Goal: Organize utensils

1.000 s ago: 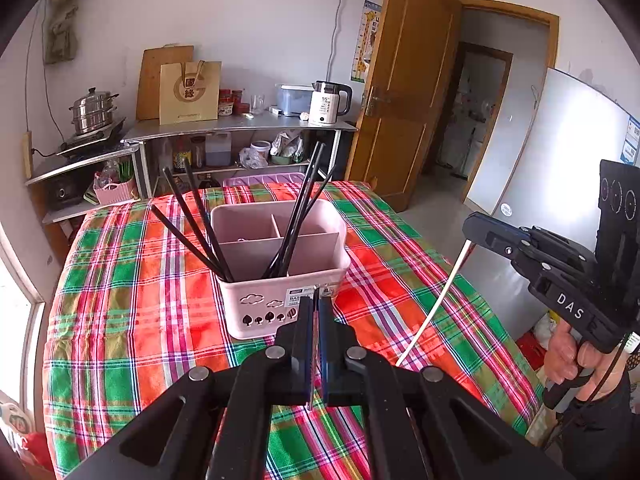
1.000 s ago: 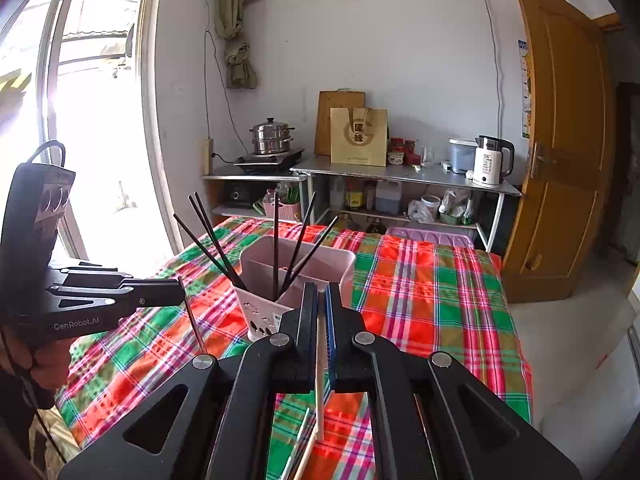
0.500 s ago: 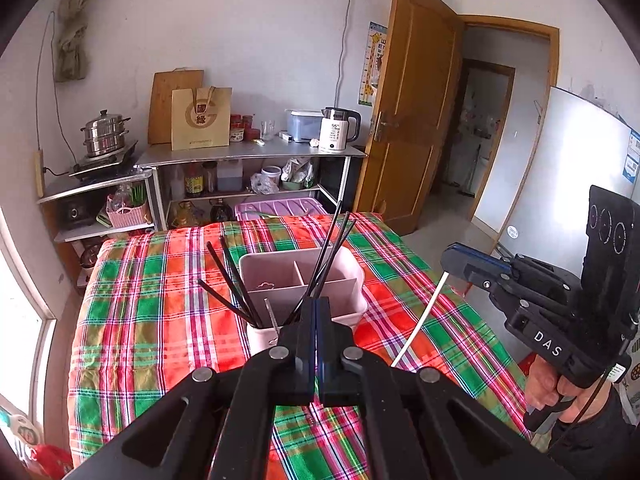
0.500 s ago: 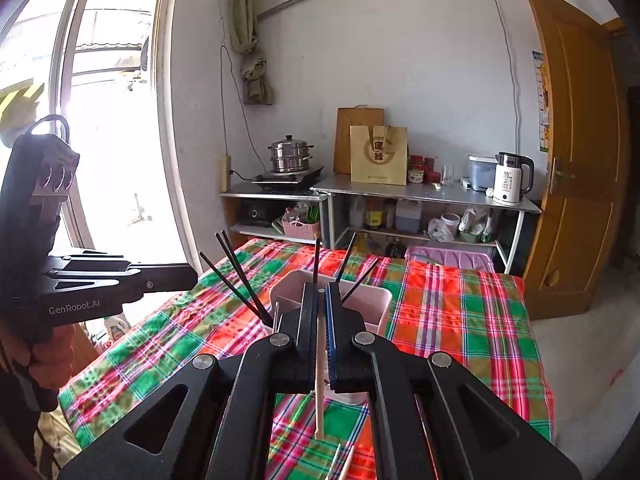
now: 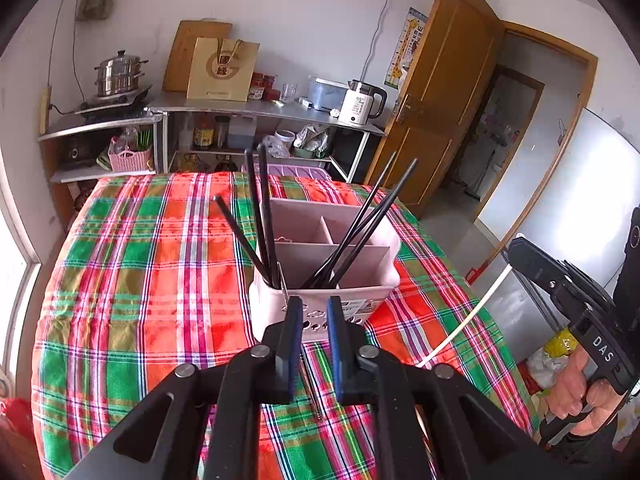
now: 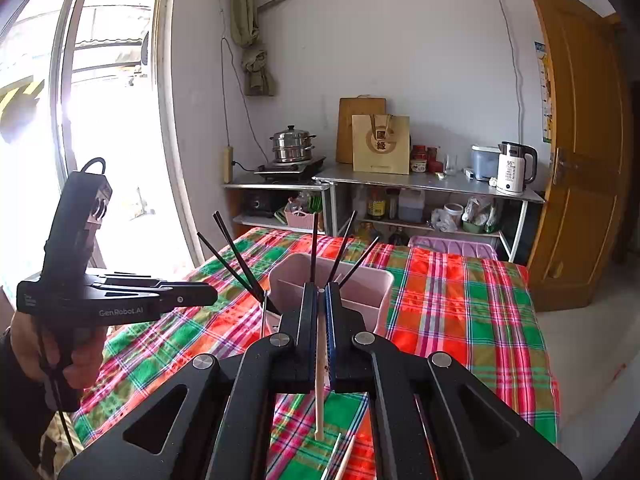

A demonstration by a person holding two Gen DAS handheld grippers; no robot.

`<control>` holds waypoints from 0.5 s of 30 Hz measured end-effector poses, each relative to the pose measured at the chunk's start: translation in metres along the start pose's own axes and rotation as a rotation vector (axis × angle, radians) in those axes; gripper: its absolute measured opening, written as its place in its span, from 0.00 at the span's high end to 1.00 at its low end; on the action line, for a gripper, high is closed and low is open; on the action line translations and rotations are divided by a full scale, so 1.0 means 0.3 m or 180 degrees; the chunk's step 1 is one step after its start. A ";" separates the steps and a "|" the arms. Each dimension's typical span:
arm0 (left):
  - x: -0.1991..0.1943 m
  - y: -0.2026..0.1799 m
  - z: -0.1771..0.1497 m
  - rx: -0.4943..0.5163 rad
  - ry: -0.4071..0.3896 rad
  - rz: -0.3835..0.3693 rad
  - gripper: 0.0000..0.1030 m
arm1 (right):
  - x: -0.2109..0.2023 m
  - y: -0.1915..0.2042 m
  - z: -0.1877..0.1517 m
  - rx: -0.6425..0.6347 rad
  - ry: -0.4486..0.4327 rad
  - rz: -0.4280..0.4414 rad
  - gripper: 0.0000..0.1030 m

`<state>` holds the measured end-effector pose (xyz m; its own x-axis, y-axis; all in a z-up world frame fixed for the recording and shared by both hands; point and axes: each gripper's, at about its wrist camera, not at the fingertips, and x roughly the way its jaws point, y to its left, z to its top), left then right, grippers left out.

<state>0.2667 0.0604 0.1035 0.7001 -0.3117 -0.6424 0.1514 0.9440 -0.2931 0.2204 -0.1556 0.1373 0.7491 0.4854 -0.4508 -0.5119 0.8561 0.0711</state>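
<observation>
Pink divided caddy (image 5: 326, 280) on desk (image 5: 132, 280), black chopsticks (image 5: 262, 216) in front compartment; left gripper (image 5: 313, 312) fingers spread, right gripper (image 6: 319, 300) fingers pinching pale chopstick (image 6: 320, 376).

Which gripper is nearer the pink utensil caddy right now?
Left. The left gripper hangs open just in front of the pink utensil caddy; the right gripper, shut on a white chopstick, is off to its right.
</observation>
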 end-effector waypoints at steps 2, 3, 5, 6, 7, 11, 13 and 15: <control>0.039 0.019 -0.010 -0.0066 0.0084 -0.0011 0.78 | 0.006 -0.005 -0.004 0.0008 0.0016 0.0002 0.97; 0.058 0.024 -0.013 -0.0085 0.0118 -0.0014 0.77 | 0.008 -0.006 -0.006 0.0016 0.0025 0.0006 0.97; 0.096 0.035 -0.015 -0.0118 0.0182 -0.0011 0.75 | 0.013 -0.011 -0.010 0.0019 0.0038 0.0004 0.97; 0.117 0.042 -0.013 -0.0145 0.0215 0.0004 0.75 | 0.015 -0.014 -0.011 0.0023 0.0043 0.0005 0.97; 0.137 0.048 -0.011 -0.0172 0.0253 0.0027 0.75 | 0.017 -0.018 -0.012 0.0027 0.0047 0.0011 0.97; 0.207 0.071 -0.006 -0.0240 0.0370 0.0054 0.75 | 0.022 -0.022 -0.013 0.0025 0.0046 0.0015 0.97; 0.231 0.078 0.000 -0.0257 0.0395 0.0063 0.75 | 0.028 -0.028 -0.014 0.0021 0.0050 0.0014 0.97; 0.250 0.082 0.009 -0.0285 0.0412 0.0060 0.75 | 0.033 -0.032 -0.015 0.0022 0.0055 0.0014 0.97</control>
<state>0.3248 0.0604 0.0500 0.6057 -0.3109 -0.7325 0.0723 0.9382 -0.3384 0.2310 -0.1598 0.1280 0.7394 0.4860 -0.4659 -0.5122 0.8552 0.0794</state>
